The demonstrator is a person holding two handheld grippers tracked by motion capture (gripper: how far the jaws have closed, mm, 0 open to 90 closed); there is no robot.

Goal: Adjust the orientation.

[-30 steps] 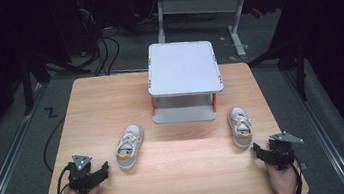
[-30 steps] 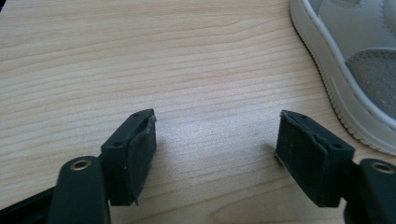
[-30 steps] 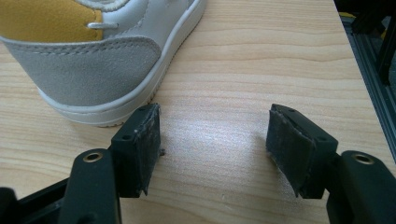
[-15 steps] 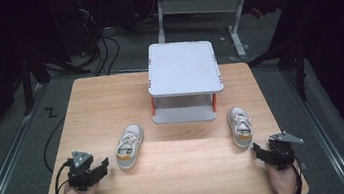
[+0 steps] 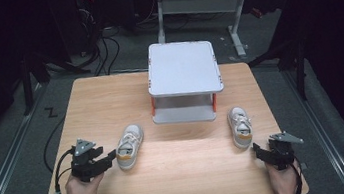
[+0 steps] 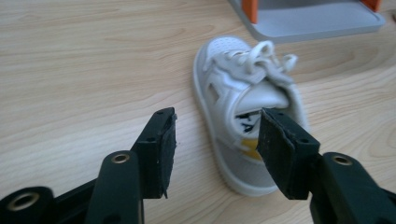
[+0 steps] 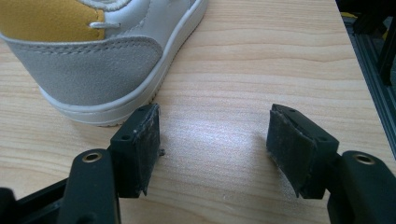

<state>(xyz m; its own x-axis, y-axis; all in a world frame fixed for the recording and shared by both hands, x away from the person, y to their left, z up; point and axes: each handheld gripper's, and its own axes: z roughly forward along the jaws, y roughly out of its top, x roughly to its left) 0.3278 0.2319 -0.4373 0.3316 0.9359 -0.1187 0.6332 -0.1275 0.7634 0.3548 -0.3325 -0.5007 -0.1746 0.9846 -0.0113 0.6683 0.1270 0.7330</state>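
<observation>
On the light wooden table (image 5: 110, 100) stand two small white sneakers with yellow heel patches and a white two-level shelf with orange posts (image 5: 184, 81). The left sneaker (image 5: 129, 146) lies in front of the shelf's left corner, its toe pointing toward the shelf. The right sneaker (image 5: 240, 126) lies just beside the shelf's right front corner, also with the toe away from the person.

The left gripper (image 5: 99, 162), held in the person's left hand (image 5: 82, 189), is near the heel of the left sneaker but does not touch it. In the left gripper view its jaws stand wide apart with nothing between them, and the left sneaker (image 6: 247, 116) sits a little to the right of the gap, so only the right jaw lines up with the heel. The right gripper (image 5: 262, 151) waits behind the right sneaker, near the table's right edge. Its jaws are spread as well and hold nothing; in the right gripper view the grey heel of the right sneaker (image 7: 98, 60) is up and to the left of the gap, apart from the jaws.

The step in hand seems to be the approach to the sneakers, before any grasp. The next move probably calls for the left gripper to shift toward the heel until the collar comes between the jaws, then to close on it. The lower level of the shelf looks free, which may be the place for the sneakers.
</observation>
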